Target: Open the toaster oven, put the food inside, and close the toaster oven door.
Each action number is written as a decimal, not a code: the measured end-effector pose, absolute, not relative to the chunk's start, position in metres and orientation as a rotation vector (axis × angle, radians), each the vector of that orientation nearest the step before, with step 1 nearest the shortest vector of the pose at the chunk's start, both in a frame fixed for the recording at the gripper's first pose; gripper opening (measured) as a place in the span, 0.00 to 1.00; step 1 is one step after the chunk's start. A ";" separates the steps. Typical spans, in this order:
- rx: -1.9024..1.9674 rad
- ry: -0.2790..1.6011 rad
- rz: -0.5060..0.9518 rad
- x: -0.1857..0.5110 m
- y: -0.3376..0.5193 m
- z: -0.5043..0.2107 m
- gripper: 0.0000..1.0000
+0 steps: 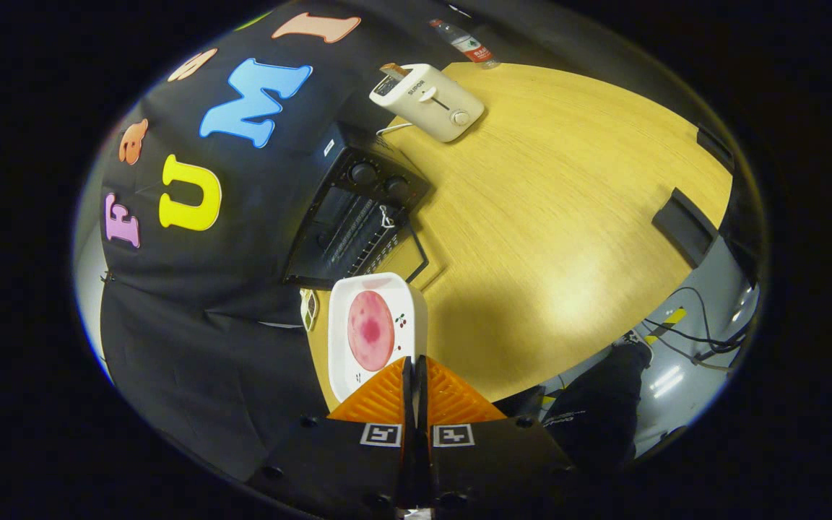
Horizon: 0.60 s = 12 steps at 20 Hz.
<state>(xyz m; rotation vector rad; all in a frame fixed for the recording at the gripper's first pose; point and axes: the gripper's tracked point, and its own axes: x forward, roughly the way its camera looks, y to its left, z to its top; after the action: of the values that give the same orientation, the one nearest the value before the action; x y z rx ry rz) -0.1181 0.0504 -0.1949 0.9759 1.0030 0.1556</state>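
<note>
— While the camera looked down over the round wooden table (pixel 568 217), what took up most of it?

— Bare wood, mostly. The black toaster oven (pixel 358 217) stood at the table's left side against the cloth wall, its glass door (pixel 409 256) dropped open and lying flat toward the near side, with two knobs on the far end of its front.

— And beyond that?

— A white pop-up toaster (pixel 427 101) sat farther off, a slice of something sticking out of its slot, its cord trailing toward the oven. A plastic water bottle (pixel 468 45) lay past it at the far edge.

— Where was the food?

— On a white square plate (pixel 376 328), near the table's near edge, just in front of the open door. One round pink slice of meat (pixel 370 330) lay in the middle of it; the plate had a small cherry print beside the slice.

— What about the gripper (pixel 414 368)?

— Its fingers were clenched together with barely a slit between them and nothing between. Their tips overlapped the plate's near rim; whether they touched it, I could not tell.

— Anything smaller?

— Cables (pixel 683 339) ran across the grey floor off to the right.
</note>
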 end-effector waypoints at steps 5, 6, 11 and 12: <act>1.019 0.973 0.183 -0.097 0.090 -0.185 0.02; 1.028 0.968 0.184 -0.089 0.097 -0.184 0.02; 1.033 0.962 0.191 -0.041 0.120 -0.194 0.02; 1.038 0.948 0.179 -0.028 0.122 -0.197 0.02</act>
<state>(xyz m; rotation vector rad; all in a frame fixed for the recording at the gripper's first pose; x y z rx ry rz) -0.0277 0.1225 -0.1971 1.0382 0.9482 0.1789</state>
